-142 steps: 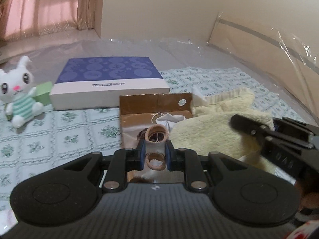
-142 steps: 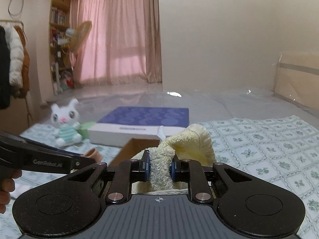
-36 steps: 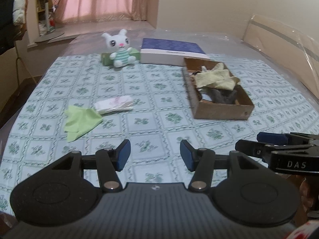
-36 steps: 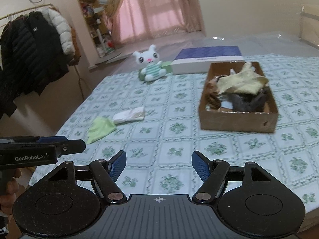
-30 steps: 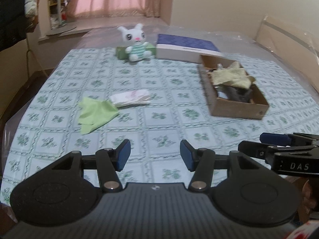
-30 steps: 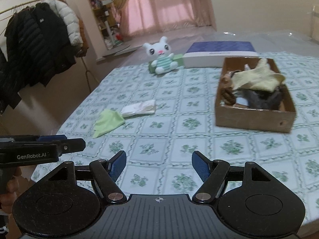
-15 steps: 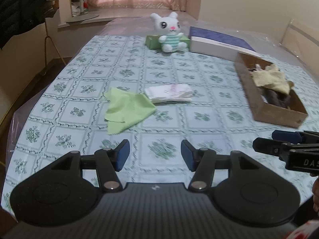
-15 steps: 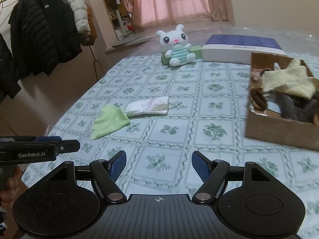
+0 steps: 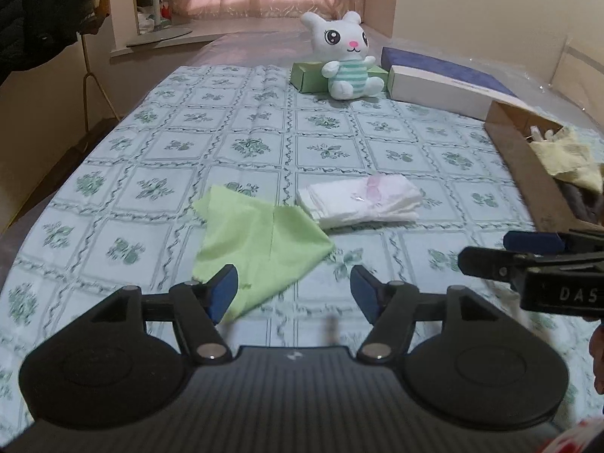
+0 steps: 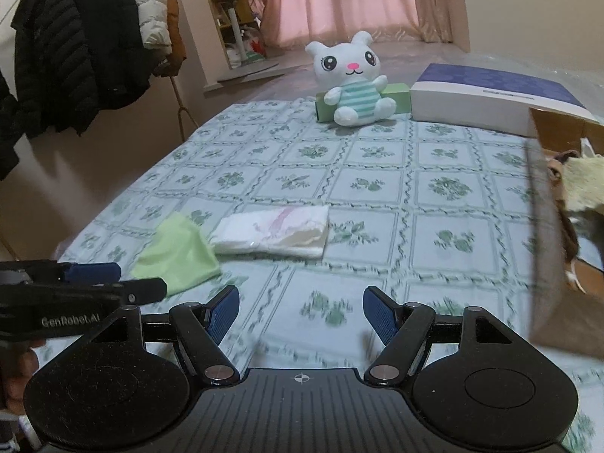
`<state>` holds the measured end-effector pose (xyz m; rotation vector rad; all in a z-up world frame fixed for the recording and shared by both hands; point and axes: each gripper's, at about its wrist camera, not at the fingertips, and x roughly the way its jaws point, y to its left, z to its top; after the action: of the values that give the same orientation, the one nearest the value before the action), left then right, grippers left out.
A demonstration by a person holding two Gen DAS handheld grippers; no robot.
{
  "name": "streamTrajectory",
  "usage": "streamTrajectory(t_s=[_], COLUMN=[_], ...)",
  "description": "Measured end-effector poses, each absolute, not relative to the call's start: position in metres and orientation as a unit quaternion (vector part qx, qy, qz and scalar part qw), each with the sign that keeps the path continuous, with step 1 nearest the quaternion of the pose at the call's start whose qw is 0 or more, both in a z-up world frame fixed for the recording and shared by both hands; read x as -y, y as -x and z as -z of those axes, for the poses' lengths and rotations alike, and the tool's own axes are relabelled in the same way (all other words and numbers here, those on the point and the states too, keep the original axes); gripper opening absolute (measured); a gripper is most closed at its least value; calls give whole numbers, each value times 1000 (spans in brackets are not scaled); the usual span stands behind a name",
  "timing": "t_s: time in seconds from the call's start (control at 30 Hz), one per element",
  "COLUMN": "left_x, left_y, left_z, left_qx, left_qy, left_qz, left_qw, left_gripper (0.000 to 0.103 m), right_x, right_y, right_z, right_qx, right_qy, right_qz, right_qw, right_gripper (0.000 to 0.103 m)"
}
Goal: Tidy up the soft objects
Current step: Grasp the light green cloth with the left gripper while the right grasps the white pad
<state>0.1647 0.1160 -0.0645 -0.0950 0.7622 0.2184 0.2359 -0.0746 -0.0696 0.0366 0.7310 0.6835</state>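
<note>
two grippers hung over the patterned bedspread [image 9: 324,120], both with fingers spread wide and nothing between them. the left gripper [image 9: 293,290] sat just above the near corner of the green cloth [image 9: 260,241], which lay flat on the spread. touching the cloth's far right edge was the white tissue pack [image 9: 360,202], lying flat too. the right gripper [image 10: 301,313] was over bare bedspread, with the green cloth [image 10: 177,255] off to its left and the tissue pack [image 10: 273,236] ahead of it.

the cardboard box [image 9: 528,173] stood at the right side of the bed, and in it lay a pale yellow towel [image 9: 568,158] over something dark; what the dark thing was could not be told. in the right wrist view the box wall [image 10: 547,264] was blurred.

at the far end a white plush bunny [image 9: 349,56] in a striped shirt sat upright against a small green box [image 9: 305,75], with a flat blue-and-white box [image 9: 438,83] just beside it.
</note>
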Motion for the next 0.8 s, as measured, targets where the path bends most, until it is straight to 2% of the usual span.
streamTrajectory(t_s=[0.33, 0.67, 0.73, 0.8], left_x=[-118, -137, -142, -149], left_y=[-208, -213, -211, -210], left_z=[96, 105, 105, 107], left_qx=[-365, -362, -360, -364], left_qy=[13, 15, 11, 7], left_qz=[-120, -138, -145, -158], left_qw=[923, 922, 921, 918], left_gripper=[64, 63, 65, 74], right_x=[49, 33, 29, 26], right_y=[-282, -300, -303, -304], right_z=[90, 106, 109, 111], right_qx=[-345, -344, -346, -344], right_qy=[-33, -60, -62, -63], right_qz=[-325, -335, -333, -331], right_qw=[880, 875, 875, 876], right_gripper=[72, 72, 72, 72])
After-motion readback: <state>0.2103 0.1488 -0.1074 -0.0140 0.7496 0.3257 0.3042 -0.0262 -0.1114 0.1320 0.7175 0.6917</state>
